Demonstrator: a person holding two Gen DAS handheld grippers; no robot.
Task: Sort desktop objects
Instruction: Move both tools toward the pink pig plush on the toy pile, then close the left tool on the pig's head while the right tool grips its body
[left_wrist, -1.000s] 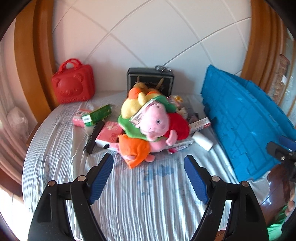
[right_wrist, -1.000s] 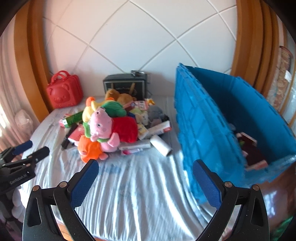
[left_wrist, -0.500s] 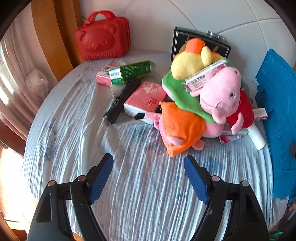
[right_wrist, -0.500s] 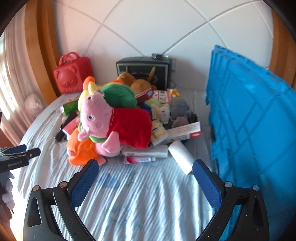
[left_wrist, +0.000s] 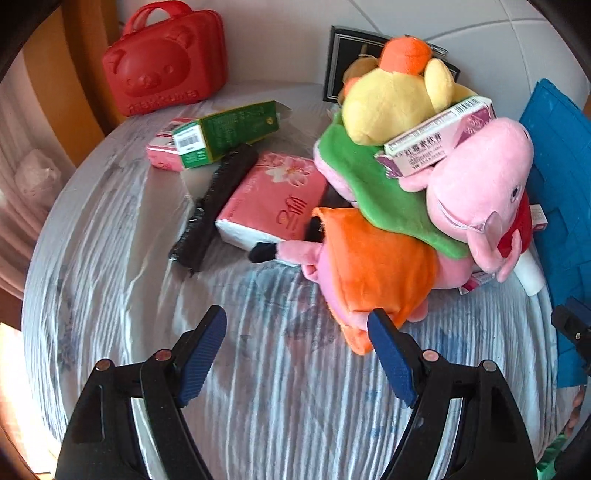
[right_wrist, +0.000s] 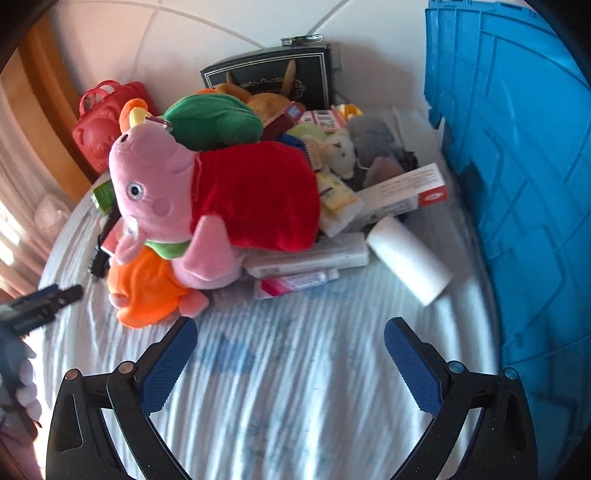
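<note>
Both jaws gape wide with nothing in them: my left gripper (left_wrist: 297, 334) hangs just short of the orange plush (left_wrist: 373, 273), my right gripper (right_wrist: 290, 339) over bare striped cloth (right_wrist: 295, 387) before the pile. That orange plush lies at the heap's near edge, under the pink pig (right_wrist: 207, 199). I judge it light and squashy, best pinched across its body. A blue crate (right_wrist: 517, 147) stands right.

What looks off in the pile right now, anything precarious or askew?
The purple-and-white carton sits tilted on the plush heap, wedged between the yellow plush and the pink pig's head, off the tablecloth. The white roll lies on its side at the pile's edge. Both grippers are open and hold nothing.
</note>
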